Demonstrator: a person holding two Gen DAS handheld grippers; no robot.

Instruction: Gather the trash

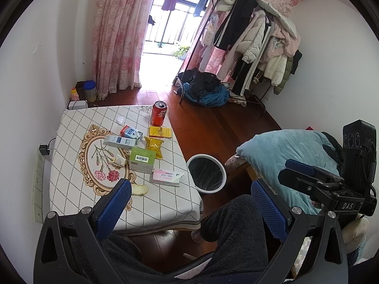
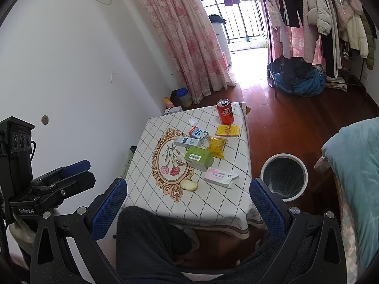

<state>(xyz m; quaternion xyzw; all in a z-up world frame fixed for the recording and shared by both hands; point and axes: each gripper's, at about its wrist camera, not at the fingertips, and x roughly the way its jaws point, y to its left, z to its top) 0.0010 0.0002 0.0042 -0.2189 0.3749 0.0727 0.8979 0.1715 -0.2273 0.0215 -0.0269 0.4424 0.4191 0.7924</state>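
Both tools idle, held low over the person's lap at the near edge of the table (image 2: 151, 142); nothing gripped. Left gripper (image 1: 191, 203): jaws spread wide, empty, near table edge just ahead of its left finger. Right gripper (image 2: 188, 203): jaws likewise wide apart, empty, aimed squarely up the tablecloth. Trash lies ahead of both, scattered along the right half of the table. Left to right in the right wrist view: bread slice (image 2: 189, 185), nearest piece, lying flat just beyond the near edge; crumpled wrapper (image 2: 180, 158) touching the green box (image 2: 198, 159); grey-white carton (image 2: 187, 141) with the blue-white milk carton (image 2: 198, 133) just behind; pink tissue pack (image 2: 219, 176), long axis running left-right, torn end pointing toward the bin; yellow snack bag (image 2: 216, 146); yellow flat box (image 2: 227, 130); red can (image 2: 225, 111) upright at the far right corner, well away from both tools. Bin (image 2: 283, 177) stands on the floor just beside the table's right side, mouth open, black liner in, just beyond the right gripper's right finger. Judgement: right gripper is better placed for both pickup and drop. Bread slice or tissue pack is the shortest reach; the pack's short width suits the jaws if approached straight ahead. The can calls for the longest reach.
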